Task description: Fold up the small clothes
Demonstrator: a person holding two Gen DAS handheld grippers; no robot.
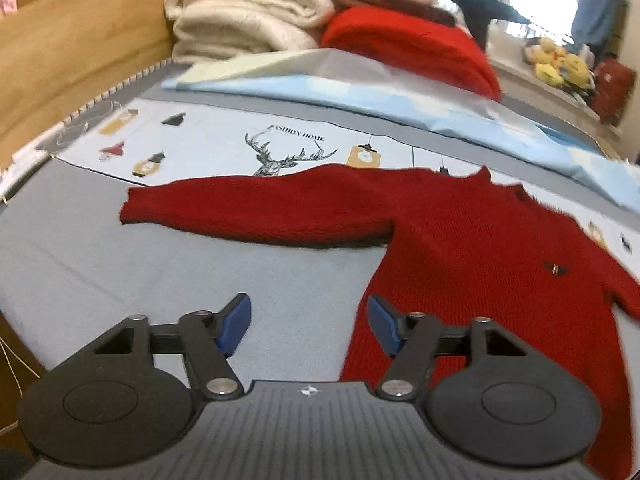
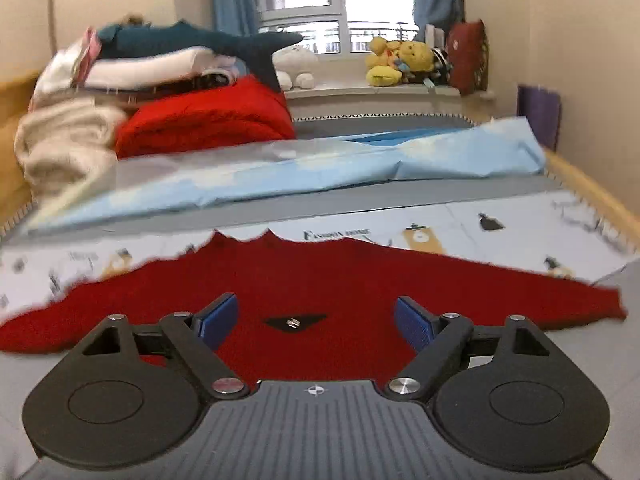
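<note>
The red sweater [image 1: 472,248] lies flat on the bed [image 1: 120,248] with its sleeve [image 1: 248,210] stretched out, ready for folding. The left gripper [image 1: 308,322] and the right gripper [image 2: 316,320] hover above it, jaws apart, holding nothing.

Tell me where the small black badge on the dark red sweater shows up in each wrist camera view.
Left wrist: the badge sits far right, mid-height, on the sweater.
Right wrist: the badge is central, between the open fingers.
Shared landmark: the yellow plush toys.
</note>
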